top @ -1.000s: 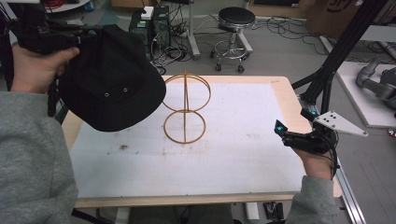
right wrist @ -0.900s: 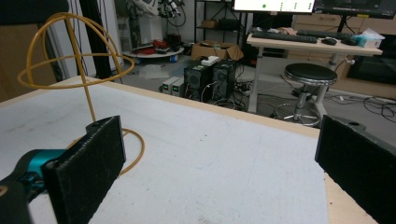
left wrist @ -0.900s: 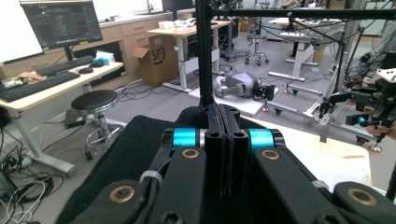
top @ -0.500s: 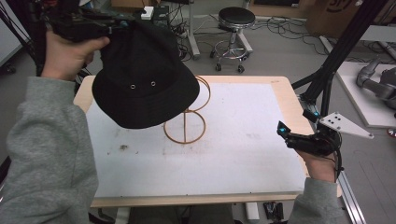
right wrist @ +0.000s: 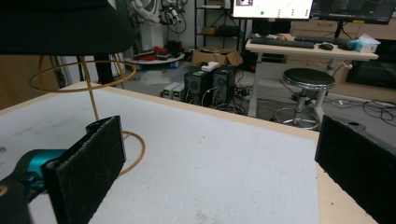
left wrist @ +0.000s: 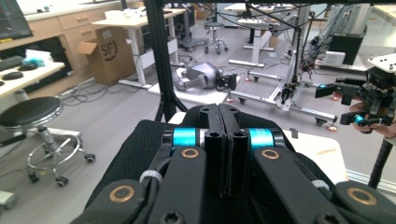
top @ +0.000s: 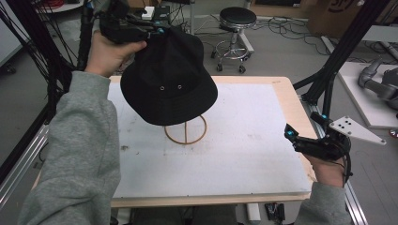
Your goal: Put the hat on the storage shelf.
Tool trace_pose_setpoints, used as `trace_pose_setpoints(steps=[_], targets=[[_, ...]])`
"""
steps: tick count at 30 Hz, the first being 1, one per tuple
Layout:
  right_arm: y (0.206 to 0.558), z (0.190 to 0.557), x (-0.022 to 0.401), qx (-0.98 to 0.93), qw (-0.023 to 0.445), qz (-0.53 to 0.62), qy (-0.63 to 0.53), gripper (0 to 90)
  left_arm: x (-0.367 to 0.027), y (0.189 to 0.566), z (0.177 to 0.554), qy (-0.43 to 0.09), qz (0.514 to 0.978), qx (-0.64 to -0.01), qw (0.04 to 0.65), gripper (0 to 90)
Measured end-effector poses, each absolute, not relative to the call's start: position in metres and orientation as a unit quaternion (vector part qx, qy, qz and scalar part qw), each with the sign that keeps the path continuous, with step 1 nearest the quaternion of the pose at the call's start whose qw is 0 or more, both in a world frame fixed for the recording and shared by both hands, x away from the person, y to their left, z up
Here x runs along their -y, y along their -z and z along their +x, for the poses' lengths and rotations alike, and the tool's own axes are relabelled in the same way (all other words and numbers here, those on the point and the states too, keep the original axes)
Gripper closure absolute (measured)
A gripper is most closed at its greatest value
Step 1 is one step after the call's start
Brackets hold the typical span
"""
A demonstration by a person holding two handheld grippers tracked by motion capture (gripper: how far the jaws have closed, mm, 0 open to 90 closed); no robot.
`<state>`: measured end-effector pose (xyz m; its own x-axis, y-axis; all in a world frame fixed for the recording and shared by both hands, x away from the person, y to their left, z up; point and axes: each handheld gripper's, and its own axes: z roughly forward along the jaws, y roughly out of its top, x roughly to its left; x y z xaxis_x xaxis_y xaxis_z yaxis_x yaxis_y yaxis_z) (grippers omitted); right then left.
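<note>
A black bucket hat (top: 169,79) hangs in the air over a wooden ring stand (top: 185,133) on the white table top. My left gripper (top: 157,32) is shut on the hat's brim at its far edge; in the left gripper view the jaws pinch black fabric (left wrist: 135,149) at my left gripper (left wrist: 227,140). The hat covers the stand's upper ring in the high view. My right gripper (top: 291,136) rests open near the table's right edge, well clear of the stand. In the right gripper view the hat (right wrist: 60,23) sits just above the stand's top ring (right wrist: 84,74), and my right gripper (right wrist: 219,168) holds nothing.
The table (top: 244,159) has a wooden border. A black frame post (top: 338,61) rises at the right. Beyond the far edge stands a wheeled stool (top: 237,18). A grey robot arm (top: 380,84) lies on a platform at the right.
My left hand has carried the hat to the right and farther back, from beside the stand to over it. The right gripper has stayed in place, open.
</note>
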<state>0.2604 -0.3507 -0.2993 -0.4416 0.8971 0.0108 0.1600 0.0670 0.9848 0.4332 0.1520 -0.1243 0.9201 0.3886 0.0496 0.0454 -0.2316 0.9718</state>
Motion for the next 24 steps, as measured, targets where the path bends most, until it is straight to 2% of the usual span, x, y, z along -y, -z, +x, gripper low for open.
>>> trace_pose_setpoints(steps=[18, 24], targets=[[0.298, 0.256, 0.356, -0.645, 0.338, 0.414, -0.546, 1.3, -0.11, 0.166, 0.454, -0.118, 0.819, -0.135, 0.544, 88.7], [0.298, 0.255, 0.357, -0.644, 0.34, 0.412, -0.547, 1.3, -0.11, 0.185, 0.459, -0.112, 0.821, -0.149, 0.539, 88.7]])
